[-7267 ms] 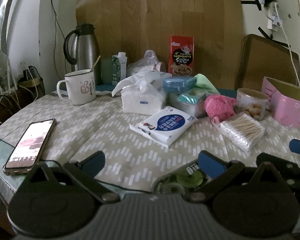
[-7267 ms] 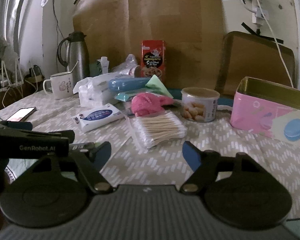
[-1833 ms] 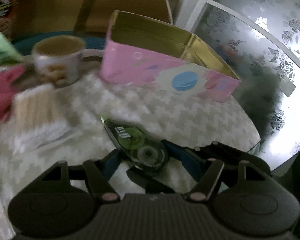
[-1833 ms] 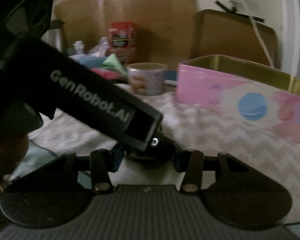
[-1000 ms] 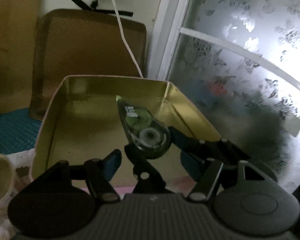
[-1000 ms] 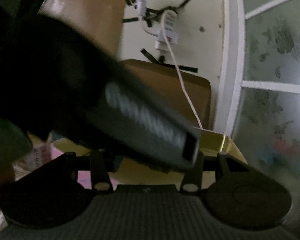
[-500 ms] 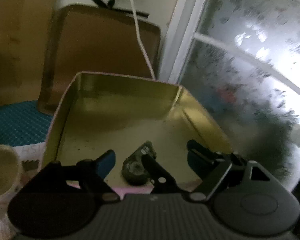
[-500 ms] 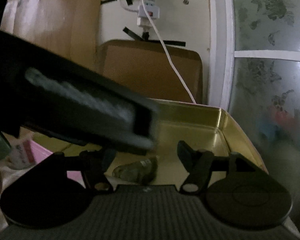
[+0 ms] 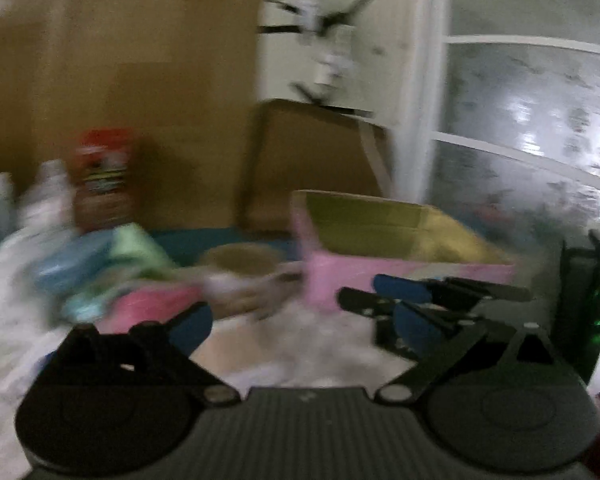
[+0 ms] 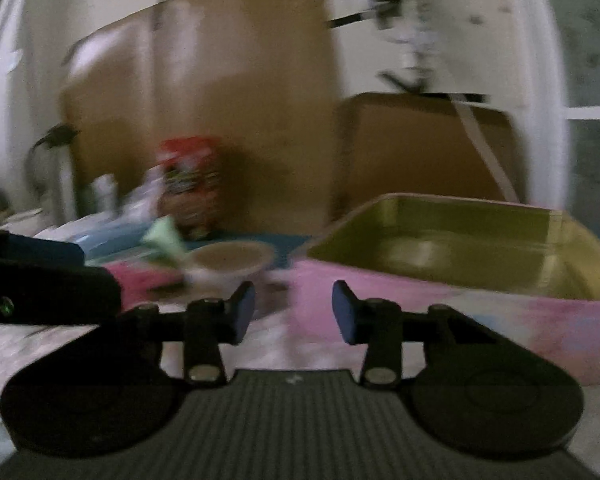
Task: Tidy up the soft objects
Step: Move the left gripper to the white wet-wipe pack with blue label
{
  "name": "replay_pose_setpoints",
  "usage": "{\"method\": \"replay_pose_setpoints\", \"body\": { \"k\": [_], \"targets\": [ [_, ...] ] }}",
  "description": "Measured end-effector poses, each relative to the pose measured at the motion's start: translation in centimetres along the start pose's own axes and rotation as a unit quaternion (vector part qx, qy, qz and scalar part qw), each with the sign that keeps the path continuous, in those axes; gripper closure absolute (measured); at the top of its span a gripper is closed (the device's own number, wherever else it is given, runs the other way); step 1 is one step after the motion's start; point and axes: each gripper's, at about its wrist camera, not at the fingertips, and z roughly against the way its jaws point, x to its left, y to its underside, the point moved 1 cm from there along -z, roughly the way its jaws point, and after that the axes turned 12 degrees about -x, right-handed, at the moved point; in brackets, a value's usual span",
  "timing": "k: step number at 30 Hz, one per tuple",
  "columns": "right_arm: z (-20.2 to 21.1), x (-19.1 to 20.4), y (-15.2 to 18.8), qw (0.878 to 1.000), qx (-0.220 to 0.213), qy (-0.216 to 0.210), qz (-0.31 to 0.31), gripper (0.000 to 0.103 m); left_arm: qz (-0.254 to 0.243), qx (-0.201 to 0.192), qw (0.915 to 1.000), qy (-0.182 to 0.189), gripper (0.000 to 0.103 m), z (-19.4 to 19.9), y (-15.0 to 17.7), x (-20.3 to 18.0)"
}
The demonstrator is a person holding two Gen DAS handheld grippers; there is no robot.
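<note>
Both views are motion-blurred. My left gripper (image 9: 300, 326) is open, its jaws still opening, with nothing between them. It hangs over the tablecloth in front of the pink tin (image 9: 400, 268). A pink fluffy item (image 9: 152, 304) lies just beyond its left finger. My right gripper (image 10: 293, 312) is empty and its jaws are closing. It faces the near left corner of the pink tin (image 10: 460, 304). The tin's gold inside shows, but its floor is hidden. The right gripper (image 9: 440, 292) also shows in the left wrist view, and the pink fluffy item (image 10: 140, 280) shows at the right wrist view's left.
A snack cup (image 9: 240, 264) stands left of the tin, with a red box (image 9: 104, 176) and a blurred pile of tissue packs behind it. Brown board and a folded carton (image 10: 420, 148) line the back wall. A frosted window (image 9: 532, 128) is at the right.
The correction tape left the jaws and lay in the tin half a second ago. Both grippers have since swung left and back, so the tin shows from outside. Left jaws widened, right jaws narrowed.
</note>
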Motion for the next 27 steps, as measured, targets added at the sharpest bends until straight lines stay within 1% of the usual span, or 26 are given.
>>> {"method": "replay_pose_setpoints", "body": {
  "k": [2,4,6,7,10,12,13,14,16,18,21,23,26,27],
  "targets": [
    [-0.5,2.1,0.2,0.999,0.019,-0.037,-0.004,0.062,0.005,-0.003,0.9992,-0.04,0.002,2.3,0.6,1.9],
    [-1.2,4.0,0.2,0.996,0.04,-0.074,-0.006,0.063,0.012,-0.007,0.9961,-0.087,0.003,4.5,1.1,4.1],
    [-1.8,6.2,0.3,0.992,0.056,-0.111,0.0,0.063,0.024,-0.01,0.9901,-0.138,0.003,6.4,1.7,6.4],
    [-2.1,7.4,0.4,0.99,0.063,-0.129,0.005,0.063,0.031,-0.012,0.9869,-0.158,0.004,7.0,1.8,7.4],
    [-3.1,10.8,0.7,0.982,0.077,-0.171,0.026,0.062,0.073,-0.027,0.9771,-0.198,0.009,9.1,2.8,10.9],
    [-3.8,12.6,0.6,0.977,0.083,-0.19,0.038,0.062,0.097,-0.028,0.9721,-0.212,0.014,10.1,3.2,12.6],
    [-4.2,13.5,0.5,0.975,0.085,-0.2,0.044,0.062,0.102,-0.024,0.9708,-0.216,0.019,10.4,3.3,13.3],
    [-4.7,14.4,0.3,0.973,0.086,-0.209,0.05,0.062,0.104,-0.02,0.9703,-0.218,0.023,10.5,3.5,13.8],
    [-5.7,15.8,0.3,0.97,0.09,-0.218,0.057,0.062,0.113,-0.009,0.97,-0.215,0.027,10.5,3.7,15.1],
    [-7.3,17.2,0.2,0.967,0.105,-0.226,0.056,0.062,0.136,0.002,0.9692,-0.205,0.027,10.9,4.0,16.3],
    [-9.4,18.6,0.5,0.963,0.131,-0.229,0.049,0.062,0.161,0.007,0.9657,-0.203,0.027,11.5,4.5,17.6],
    [-10.1,19.0,0.8,0.962,0.144,-0.23,0.044,0.062,0.164,0.007,0.9647,-0.206,0.027,11.9,4.9,17.8],
    [-11.6,19.5,1.3,0.962,0.157,-0.219,0.041,0.061,0.164,0.009,0.9655,-0.202,0.027,12.0,5.2,17.9],
    [-12.0,19.4,1.3,0.963,0.156,-0.214,0.04,0.059,0.164,0.012,0.9661,-0.199,0.027,12.0,5.2,17.8]
  ]
}}
